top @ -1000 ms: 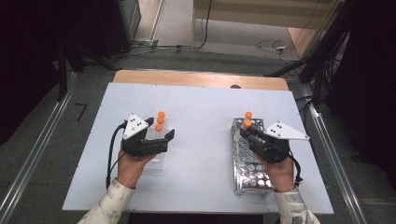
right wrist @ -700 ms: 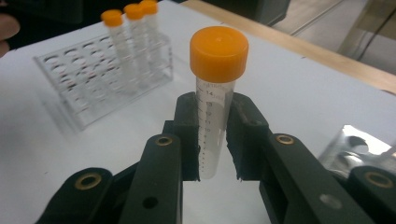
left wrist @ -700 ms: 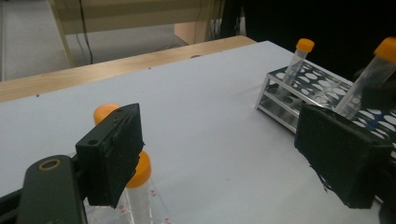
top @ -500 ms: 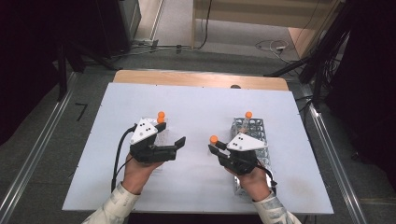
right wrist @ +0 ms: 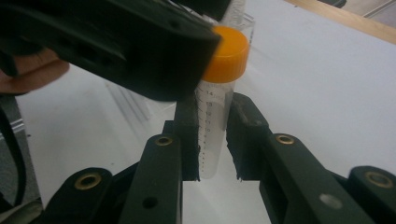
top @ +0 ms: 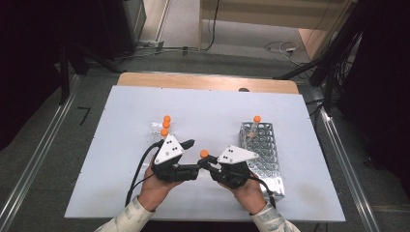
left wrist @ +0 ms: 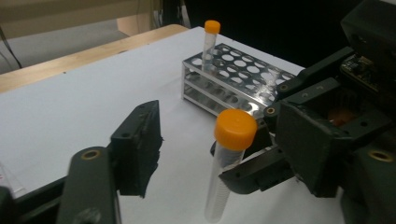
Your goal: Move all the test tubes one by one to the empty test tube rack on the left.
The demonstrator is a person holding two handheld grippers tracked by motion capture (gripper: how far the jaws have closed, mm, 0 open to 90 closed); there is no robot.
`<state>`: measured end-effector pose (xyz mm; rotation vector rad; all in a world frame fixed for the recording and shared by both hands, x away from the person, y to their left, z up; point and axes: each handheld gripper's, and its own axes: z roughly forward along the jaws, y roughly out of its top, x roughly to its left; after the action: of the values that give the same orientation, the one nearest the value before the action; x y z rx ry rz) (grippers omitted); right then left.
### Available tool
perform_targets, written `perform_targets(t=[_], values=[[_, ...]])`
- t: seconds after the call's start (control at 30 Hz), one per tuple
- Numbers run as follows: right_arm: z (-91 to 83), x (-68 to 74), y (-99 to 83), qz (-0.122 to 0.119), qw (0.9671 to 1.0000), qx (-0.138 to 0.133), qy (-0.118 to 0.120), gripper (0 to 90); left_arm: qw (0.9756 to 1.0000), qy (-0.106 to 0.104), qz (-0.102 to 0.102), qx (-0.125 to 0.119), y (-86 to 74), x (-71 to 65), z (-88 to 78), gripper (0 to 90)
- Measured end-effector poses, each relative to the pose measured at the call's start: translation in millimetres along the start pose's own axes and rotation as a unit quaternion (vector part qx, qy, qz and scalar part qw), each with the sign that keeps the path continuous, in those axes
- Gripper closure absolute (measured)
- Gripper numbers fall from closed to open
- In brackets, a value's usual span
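Five orange-capped tubes are countable from the high view: three stand close together in a small clear rack (top: 162,129) at the left of the white surface (top: 111,145), one stands alone (top: 255,126) at the far end of the metal rack (top: 263,150) on the right, and one is held up (top: 204,155) between the two hands near the front edge. There are two racks and two hand-held grippers.

The held tube (right wrist: 215,112) sits upright between the jaws of the right hand-held gripper (right wrist: 212,140), its orange cap above the jaw tips and its clear graduated body running down between them. The right hand-held gripper (top: 212,166) has its jaws closed in against the tube's sides, clamped on it partway down the body.

The left hand-held gripper (top: 191,159) lies just beside the right one, the two meeting near the middle of the surface. In the left gripper view the same tube (left wrist: 226,172) stands between the left hand-held gripper's own jaws, whose near jaw is well apart from the tube, with a wide gap of white surface showing; its jaws are spread and hold nothing. In the right gripper view, one dark jaw of the left hand-held gripper (right wrist: 116,46) crosses close beside the orange cap; whether it touches cannot be told.

The metal rack (left wrist: 238,88) lies beyond, with its lone tube (left wrist: 210,42) upright in a corner hole.
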<state>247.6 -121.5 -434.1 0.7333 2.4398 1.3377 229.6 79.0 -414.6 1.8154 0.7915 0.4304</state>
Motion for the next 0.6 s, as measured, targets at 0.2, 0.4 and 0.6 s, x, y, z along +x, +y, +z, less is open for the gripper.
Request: perform_targets(t=[0.2, 0.4, 0.6], values=[[2.1, 4.8, 0.7, 0.001, 1.0, -0.001, 0.007, 72.5, 0.9999, -0.01, 0.006, 0.0, -3.5, -3.2, 2.4, 56.8], [2.2, 2.7, 0.1, 0.005, 0.9999, -0.001, 0.009, 72.5, 0.9999, -0.012, 0.003, -0.001, -5.2, -2.1, 2.5, 68.7], [2.1, 3.2, 0.2, 0.007, 0.9999, -0.001, 0.011, 72.1, 0.9999, -0.006, 0.01, -0.003, -5.4, -3.5, 1.7, 70.0]])
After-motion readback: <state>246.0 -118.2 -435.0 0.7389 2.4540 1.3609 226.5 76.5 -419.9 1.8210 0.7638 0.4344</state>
